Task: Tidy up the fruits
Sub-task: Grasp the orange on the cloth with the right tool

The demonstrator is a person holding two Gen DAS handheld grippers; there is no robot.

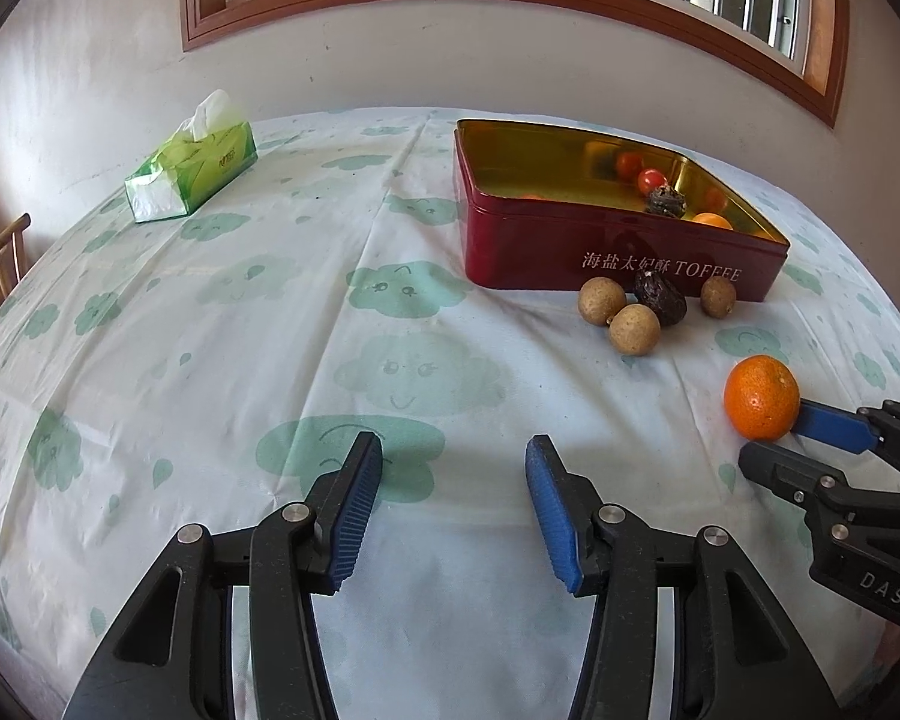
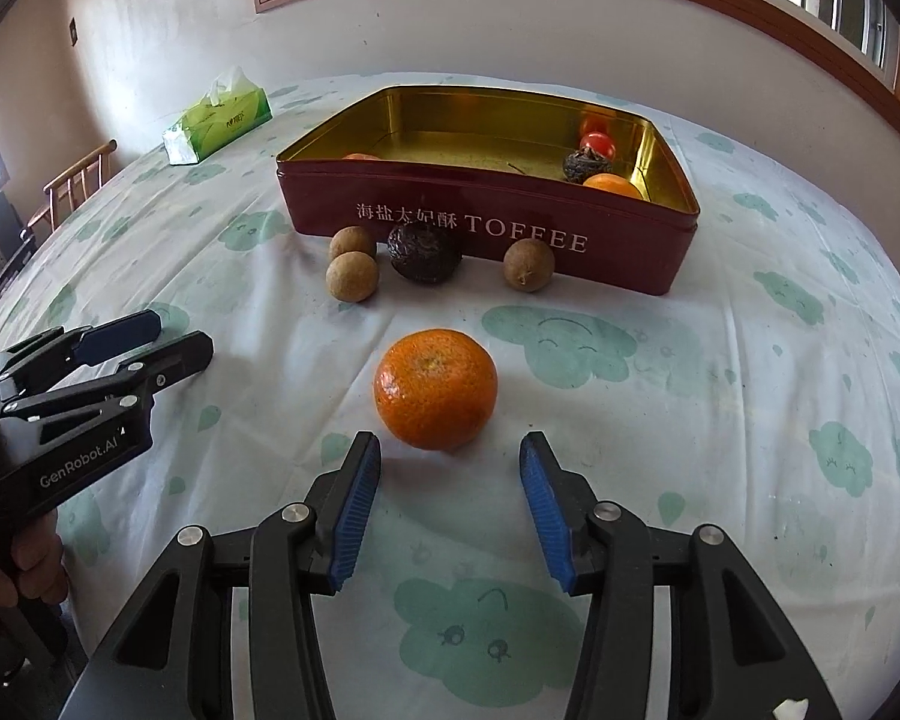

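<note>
An orange (image 2: 436,387) lies on the cloud-print tablecloth just beyond the tips of my right gripper (image 2: 450,444), which is open with nothing between its pads. In the left wrist view the same orange (image 1: 762,397) sits against the right gripper (image 1: 777,438). My left gripper (image 1: 453,450) is open over bare cloth, left of the orange. A dark red TOFFEE tin (image 2: 486,228) with a gold inside holds a red tomato (image 2: 597,144), a dark wrinkled fruit (image 2: 582,167) and an orange fruit (image 2: 612,185). Three brown longans (image 2: 352,276) and a dark wrinkled fruit (image 2: 424,252) lie before its front wall.
A green tissue box (image 1: 192,171) stands at the far left of the table. A wooden chair (image 2: 72,186) is beyond the left edge. The wall and a window run behind the table. A person's hand (image 2: 24,564) holds the left gripper (image 2: 177,336).
</note>
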